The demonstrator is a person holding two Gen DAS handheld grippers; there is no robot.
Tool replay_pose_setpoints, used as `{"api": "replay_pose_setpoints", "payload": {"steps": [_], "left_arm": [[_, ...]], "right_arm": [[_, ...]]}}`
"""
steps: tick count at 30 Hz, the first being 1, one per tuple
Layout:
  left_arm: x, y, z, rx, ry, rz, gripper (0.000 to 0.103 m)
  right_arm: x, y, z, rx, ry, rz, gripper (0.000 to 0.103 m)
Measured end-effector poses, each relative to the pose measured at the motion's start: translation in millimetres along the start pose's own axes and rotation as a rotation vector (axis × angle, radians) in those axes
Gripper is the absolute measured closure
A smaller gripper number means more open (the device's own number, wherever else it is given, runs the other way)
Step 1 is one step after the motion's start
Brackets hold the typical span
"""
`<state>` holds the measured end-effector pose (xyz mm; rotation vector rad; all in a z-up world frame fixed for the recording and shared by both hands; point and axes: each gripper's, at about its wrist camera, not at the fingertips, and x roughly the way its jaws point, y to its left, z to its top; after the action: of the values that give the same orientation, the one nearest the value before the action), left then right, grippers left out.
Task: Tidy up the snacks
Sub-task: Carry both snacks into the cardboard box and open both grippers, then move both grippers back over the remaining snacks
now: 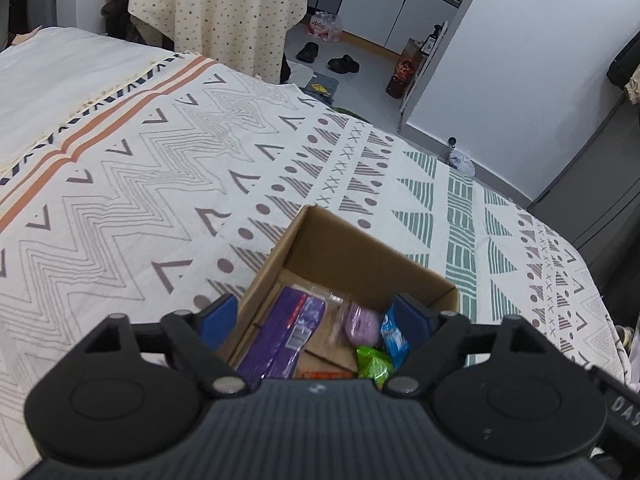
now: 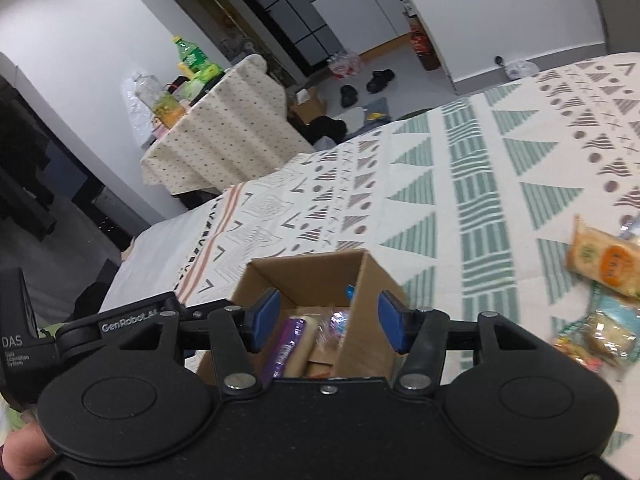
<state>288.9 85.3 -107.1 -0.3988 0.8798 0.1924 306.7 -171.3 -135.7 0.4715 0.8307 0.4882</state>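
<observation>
Both grippers, the left gripper and right gripper, hang spread and empty over an open brown cardboard box at lower centre, already holding a purple packet and others. Several loose wrapped snacks remain on the patterned bedspread at right, so sorting seems partly done.

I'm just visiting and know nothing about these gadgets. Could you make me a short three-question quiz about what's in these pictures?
1. True or false: the cardboard box is empty.
2. Multiple choice: the snacks still outside the box lie on (a) the floor, (b) the patterned bedspread, (c) a shelf.
3. Fill in: both the left gripper and the right gripper have their fingers ____, holding nothing.

Key:
1. False; it holds a purple packet, a blue packet and a green packet.
2. b
3. open
</observation>
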Motion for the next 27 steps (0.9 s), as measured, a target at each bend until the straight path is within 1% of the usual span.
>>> {"api": "replay_pose_setpoints", "payload": {"steps": [1,7,10,15,19,22,27], "left_arm": [[-2.0,-1.2,-1.6,0.004,-0.001,0.001,0.016],[-12.5,-14.0,-10.6,0.029,0.001,-0.016,0.008],[-17.0,-24.0,-18.1,0.044,0.008,-0.03,0.007],[-24.9,-42.4,-29.7,0.077,0.003,-0.045,0.007],[-30.8,-56.9,-38.0,0.103,0.0,-0.06,0.007],[-34.2,-67.5,-43.4,0.115,-0.004,-0.07,0.007],[-39.8,-90.9,-52.2,0.166,-0.012,-0.08,0.007]], "right_arm": [[-5.2,-1.8,0.7,0.001,-0.003,-0.007,0.041],[-31.6,-15.9,2.0,0.003,-0.017,-0.038,0.028],[-43.5,-26.1,1.7,0.008,-0.013,-0.061,0.023],[-66.5,-42.0,-2.4,0.008,-0.024,-0.056,0.014],[-79.3,-56.4,-6.7,0.027,-0.013,-0.084,0.014],[-92.2,-64.6,-6.5,0.03,-0.024,-0.083,0.014],[-111.3,-84.8,-2.1,0.054,-0.05,-0.097,0.014]]}}
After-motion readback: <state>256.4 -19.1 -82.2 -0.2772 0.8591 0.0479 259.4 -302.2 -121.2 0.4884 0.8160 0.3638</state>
